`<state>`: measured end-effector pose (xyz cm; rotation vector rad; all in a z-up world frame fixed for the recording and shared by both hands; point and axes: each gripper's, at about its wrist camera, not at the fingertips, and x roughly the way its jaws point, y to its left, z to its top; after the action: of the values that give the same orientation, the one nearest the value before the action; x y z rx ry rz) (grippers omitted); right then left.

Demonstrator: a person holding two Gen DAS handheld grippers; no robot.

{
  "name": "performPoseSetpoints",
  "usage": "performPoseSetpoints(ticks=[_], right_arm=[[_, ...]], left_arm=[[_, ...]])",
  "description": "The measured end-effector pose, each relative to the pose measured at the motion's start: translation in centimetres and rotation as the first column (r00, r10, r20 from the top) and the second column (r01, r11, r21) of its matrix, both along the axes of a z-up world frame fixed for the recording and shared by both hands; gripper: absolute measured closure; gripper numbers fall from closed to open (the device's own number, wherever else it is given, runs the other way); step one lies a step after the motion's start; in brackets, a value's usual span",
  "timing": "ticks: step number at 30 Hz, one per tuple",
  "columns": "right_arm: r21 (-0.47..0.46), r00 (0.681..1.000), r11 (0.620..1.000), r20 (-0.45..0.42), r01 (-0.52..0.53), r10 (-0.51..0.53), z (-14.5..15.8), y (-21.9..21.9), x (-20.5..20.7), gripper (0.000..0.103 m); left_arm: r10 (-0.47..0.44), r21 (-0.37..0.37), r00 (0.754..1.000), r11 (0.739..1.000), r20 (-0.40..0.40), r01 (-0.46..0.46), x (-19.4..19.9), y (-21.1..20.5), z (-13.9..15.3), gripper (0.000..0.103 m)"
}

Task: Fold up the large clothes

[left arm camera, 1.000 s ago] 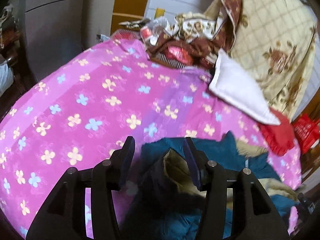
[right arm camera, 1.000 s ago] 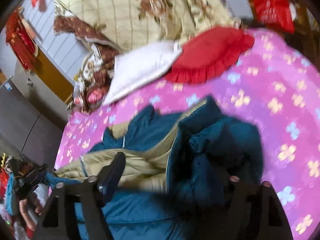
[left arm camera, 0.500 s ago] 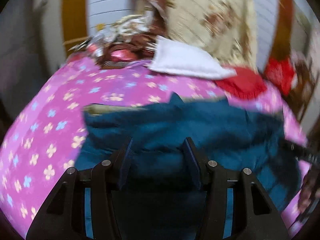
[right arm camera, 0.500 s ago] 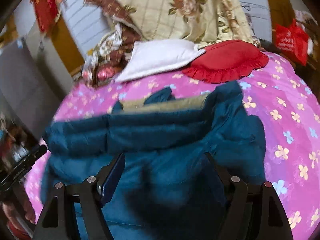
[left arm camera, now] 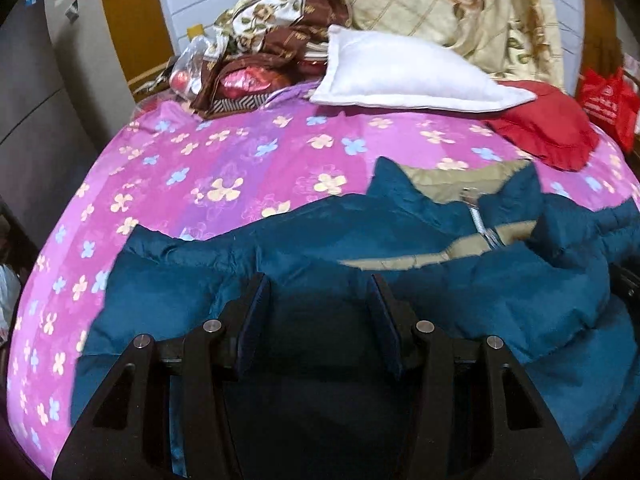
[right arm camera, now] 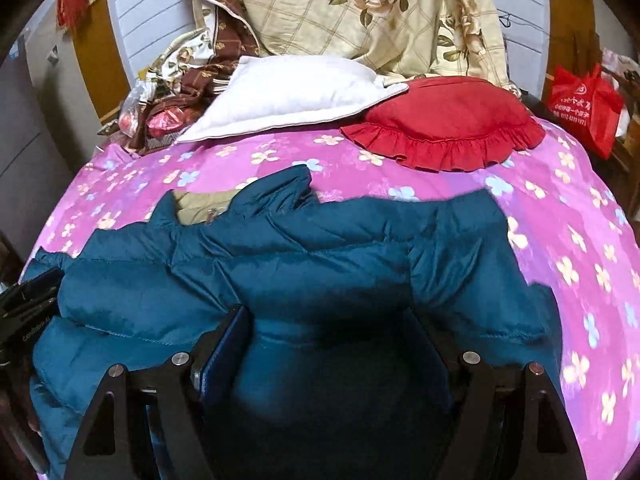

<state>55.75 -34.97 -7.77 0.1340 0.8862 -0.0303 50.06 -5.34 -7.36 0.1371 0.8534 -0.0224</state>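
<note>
Only left view shows jacket [left arm camera: 500, 288] zipper [left arm camera: 478, 220].

bare bedspread [right arm camera: 568, 216] past jacket [right arm camera: 320, 264], pillows [right arm camera: 296, 92] blocking far end

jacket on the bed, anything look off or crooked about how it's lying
The jacket lies rumpled, not flat: its zipper is open near the collar, tan lining shows, and the right side is bunched into folds.

The teal jacket [right arm camera: 320, 272] runs off both pictures' bottom edges, its lower half hidden behind each tool.
</note>
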Motion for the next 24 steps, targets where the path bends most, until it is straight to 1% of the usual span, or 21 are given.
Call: performPoseSetpoints(ticks=[3, 7, 11, 14, 16, 18, 19, 20, 21, 22, 24], right_arm=[[0.008, 0.999, 1.000, -0.029, 0.024, -0.024, -0.9, -0.6, 1.9, 0.020], [0.040, 0.997, 0.998, -0.048, 0.056, -0.054, -1.9, -1.5, 3.6, 0.019], [0.037, 0.997, 0.997, -0.044, 0.069, -0.067, -2.5, -1.5, 4.0, 0.017], [0.024, 0.997, 0.998, -0.045, 0.066, -0.065, -2.7, -1.3, 4.2, 0.016], [0.018, 0.996, 0.998, -0.058, 0.062, -0.061, -2.5, -1.3, 4.4, 0.016], [-0.015, 0.995, 0.998, -0.078, 0.067, -0.068, -1.7, -1.2, 4.2, 0.016], [-0.028, 0.995, 0.997, -0.072, 0.071, -0.073, -1.0, -1.2, 3.7, 0.017], [-0.036, 0.995, 0.996, -0.056, 0.077, -0.079, -0.2, -1.3, 3.0, 0.017], [-0.039, 0.996, 0.996, -0.021, 0.086, -0.087, 1.0, -1.4, 1.8, 0.017], [-0.035, 0.996, 0.995, 0.000, 0.089, -0.089, 1.9, -1.5, 0.8, 0.017], [-0.016, 0.995, 0.995, 0.034, 0.094, -0.093, 3.2, -2.0, -1.5, 0.017]], left_arm=[[0.022, -0.015, 1.000, 1.000, -0.019, -0.022, 2.0, 0.3, -0.8, 0.052], [0.034, -0.033, 0.998, 0.999, -0.052, -0.036, 3.9, 0.5, -1.8, 0.052], [0.036, -0.037, 0.997, 0.999, -0.073, -0.039, 4.6, 0.4, -2.4, 0.050], [0.028, -0.044, 0.996, 0.998, -0.082, -0.032, 4.5, 0.5, -2.3, 0.049], [0.031, -0.057, 0.995, 0.998, -0.093, -0.037, 4.1, 1.0, -1.7, 0.050], [0.044, -0.088, 0.995, 0.995, -0.092, -0.052, 2.9, 2.0, -0.2, 0.050], [0.048, -0.102, 0.995, 0.993, -0.083, -0.057, 2.2, 2.6, 0.6, 0.050], [0.053, -0.114, 0.996, 0.992, -0.067, -0.061, 1.3, 3.2, 1.6, 0.050], [0.058, -0.116, 0.997, 0.991, -0.054, -0.064, 0.7, 3.7, 2.3, 0.050], [0.073, -0.115, 0.997, 0.990, -0.031, -0.076, -0.3, 4.7, 3.3, 0.050], [0.102, -0.123, 0.995, 0.987, -0.006, -0.102, -1.5, 6.6, 4.3, 0.049]])
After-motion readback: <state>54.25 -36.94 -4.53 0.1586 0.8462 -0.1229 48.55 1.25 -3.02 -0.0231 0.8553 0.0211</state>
